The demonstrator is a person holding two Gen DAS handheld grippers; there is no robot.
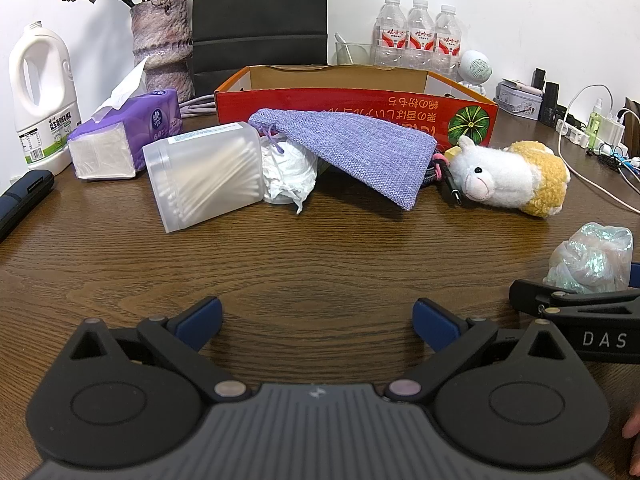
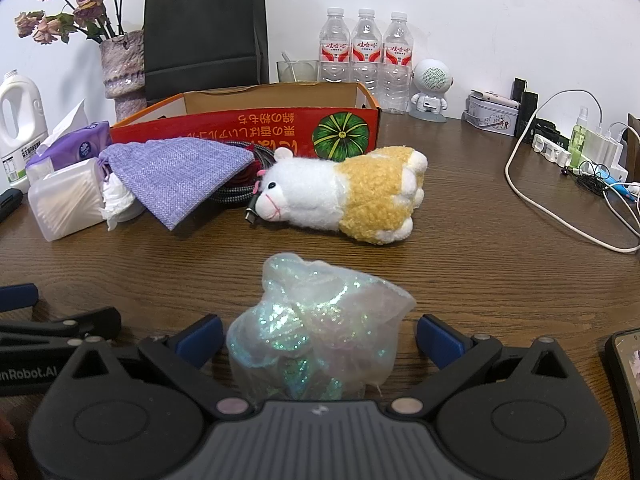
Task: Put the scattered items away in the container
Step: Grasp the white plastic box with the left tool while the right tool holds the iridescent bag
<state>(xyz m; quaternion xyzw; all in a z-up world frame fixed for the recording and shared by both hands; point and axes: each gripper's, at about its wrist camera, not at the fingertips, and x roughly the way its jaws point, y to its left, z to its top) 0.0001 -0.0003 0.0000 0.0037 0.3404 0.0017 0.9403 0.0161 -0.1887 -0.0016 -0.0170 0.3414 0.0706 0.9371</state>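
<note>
An orange cardboard box stands at the back of the wooden table. In front of it lie a clear cotton-swab case, a crumpled white tissue, a purple cloth pouch, a coiled cable and a white-and-yellow plush animal. A glittery sheer bag sits between the wide jaws of my right gripper, whose pads do not press it. My left gripper stands open over bare table, holding nothing.
A purple tissue pack, white jug, vase of dried flowers, black paper bag and water bottles line the back. Cables and chargers crowd the right; a phone lies near the right gripper.
</note>
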